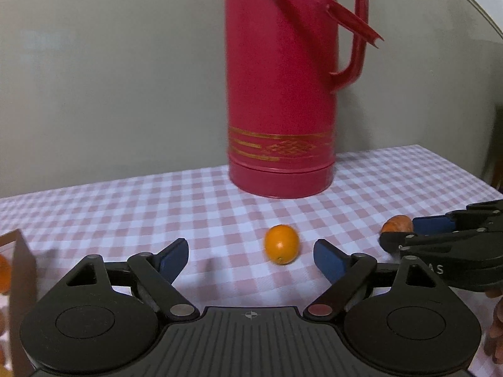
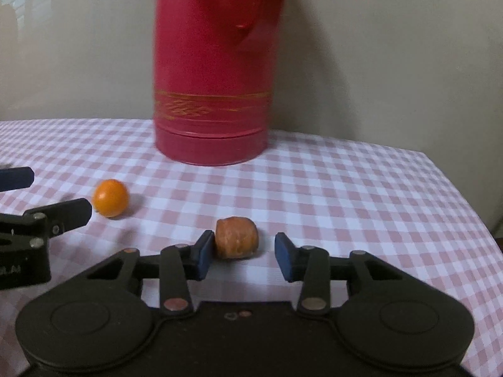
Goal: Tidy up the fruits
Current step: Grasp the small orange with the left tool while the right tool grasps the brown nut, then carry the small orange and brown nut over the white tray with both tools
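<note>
A small orange kumquat [image 1: 281, 243] lies on the pink checked tablecloth [image 1: 125, 213], between and just beyond the open fingers of my left gripper [image 1: 251, 256]. It also shows in the right wrist view [image 2: 111, 197]. A brown wrinkled fruit [image 2: 236, 237] lies on the cloth between the open jaws of my right gripper [image 2: 243, 256]; the left pad [image 2: 203, 253] touches or nearly touches it. In the left wrist view the brown fruit [image 1: 396, 223] sits at the right gripper's tips [image 1: 408, 229].
A tall red thermos jug [image 1: 283, 88] stands on the cloth behind both fruits, also in the right wrist view [image 2: 213, 72]. A brown box edge [image 1: 22, 282] with orange fruit beside it is at the far left. The table's right edge [image 2: 465, 194] drops off.
</note>
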Demonstrator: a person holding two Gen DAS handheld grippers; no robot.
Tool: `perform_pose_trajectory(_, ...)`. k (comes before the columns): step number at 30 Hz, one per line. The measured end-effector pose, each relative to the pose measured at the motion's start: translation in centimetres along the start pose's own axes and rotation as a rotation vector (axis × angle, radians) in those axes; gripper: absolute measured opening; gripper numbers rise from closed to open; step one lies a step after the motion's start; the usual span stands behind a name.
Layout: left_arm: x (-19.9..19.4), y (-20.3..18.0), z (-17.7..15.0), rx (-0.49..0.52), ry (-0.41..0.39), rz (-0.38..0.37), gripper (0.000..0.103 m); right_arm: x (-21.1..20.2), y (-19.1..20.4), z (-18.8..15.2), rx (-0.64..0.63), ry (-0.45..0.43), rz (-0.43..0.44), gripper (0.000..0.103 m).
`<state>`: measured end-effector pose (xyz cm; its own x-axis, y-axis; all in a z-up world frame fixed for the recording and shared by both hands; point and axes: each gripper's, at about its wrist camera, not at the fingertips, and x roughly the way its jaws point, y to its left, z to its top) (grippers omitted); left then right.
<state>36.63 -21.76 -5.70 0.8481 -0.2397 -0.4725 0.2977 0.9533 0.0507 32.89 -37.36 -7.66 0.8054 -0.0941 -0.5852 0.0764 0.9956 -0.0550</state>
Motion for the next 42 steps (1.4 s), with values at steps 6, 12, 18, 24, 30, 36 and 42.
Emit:
perform_pose_trajectory(6, 1.9, -1.4, 0.7, 0.031, 0.038, 0.011, 0.086, 0.0, -1.3, -0.3, 0.014, 0.002, 0.0, 0.032)
perform_pose_trajectory(12, 3.6, -2.9, 1.2, 0.074, 0.09, 0.012, 0.078, 0.2, -1.5, -0.2, 0.032, 0.001, 0.003, 0.029)
perform_pose_trajectory(18, 3.7, -4.6, 1.2, 0.156, 0.097, 0.012, 0.032, 0.2, -1.6, -0.2, 0.041, 0.003, 0.007, 0.02)
perform_pose_trajectory(24, 3.5, -4.4, 1.3, 0.137, 0.088, -0.007, 0.03, 0.1, -1.6, -0.2, 0.037, 0.002, 0.004, 0.02)
perform_pose_trajectory(30, 2.7, -4.0, 1.3, 0.109, 0.046, -0.008, 0.03, -0.1, -1.4, -0.2, 0.026, -0.001, -0.002, 0.02)
perform_pose_trajectory(36, 0.7, -3.3, 0.6, 0.096, 0.01, 0.007, 0.03, -1.0, -1.8, -0.1, 0.035, -0.016, -0.007, 0.02)
perform_pose_trajectory(42, -2.8, -2.9, -0.4, 0.085, -0.013, 0.007, 0.03, -3.8, -2.0, 0.2, 0.05, -0.063, -0.004, 0.02)
